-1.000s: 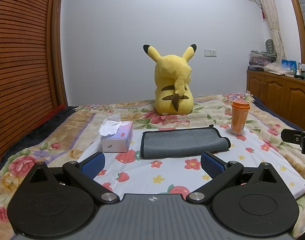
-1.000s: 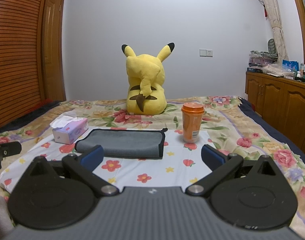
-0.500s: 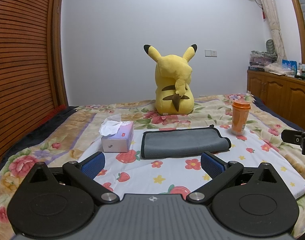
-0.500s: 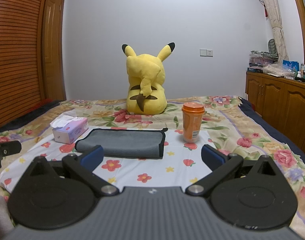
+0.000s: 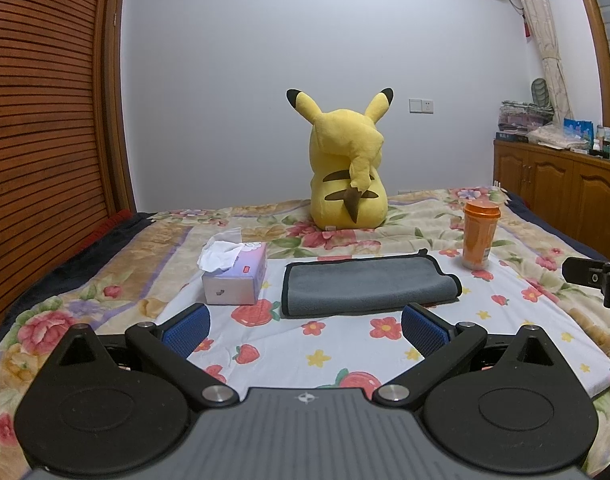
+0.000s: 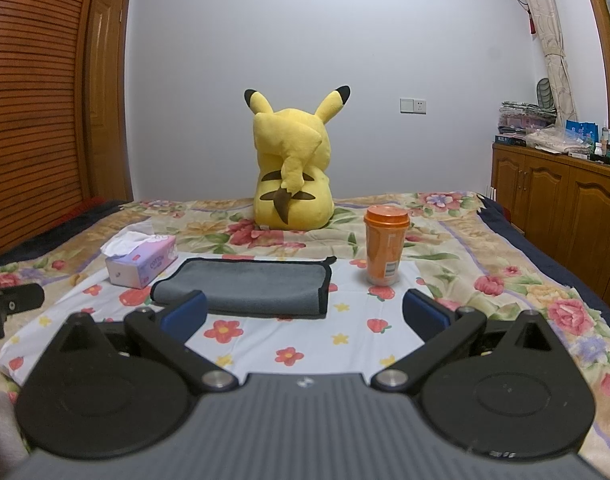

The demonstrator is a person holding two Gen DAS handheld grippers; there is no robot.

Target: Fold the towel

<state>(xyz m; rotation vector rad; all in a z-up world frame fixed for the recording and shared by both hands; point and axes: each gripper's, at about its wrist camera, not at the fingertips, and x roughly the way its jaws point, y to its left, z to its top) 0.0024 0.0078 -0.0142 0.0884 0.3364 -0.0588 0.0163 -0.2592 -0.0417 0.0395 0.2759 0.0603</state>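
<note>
A grey towel (image 5: 365, 284) with a dark hem lies folded flat on the floral bed sheet (image 5: 345, 352); it also shows in the right wrist view (image 6: 249, 286). My left gripper (image 5: 305, 330) is open and empty, held low in front of the towel, apart from it. My right gripper (image 6: 305, 314) is open and empty, also just short of the towel's near edge. Part of the right gripper shows at the right edge of the left wrist view (image 5: 593, 278), and part of the left gripper at the left edge of the right wrist view (image 6: 9, 306).
A tissue box (image 5: 235, 274) stands left of the towel. An orange cup with lid (image 5: 479, 234) stands to its right. A yellow plush toy (image 5: 347, 178) sits behind. A wooden wardrobe (image 5: 41, 128) is at the left, wooden cabinets (image 5: 557, 192) at the right.
Both grippers have drawn back very slightly from the towel. Nothing else has moved.
</note>
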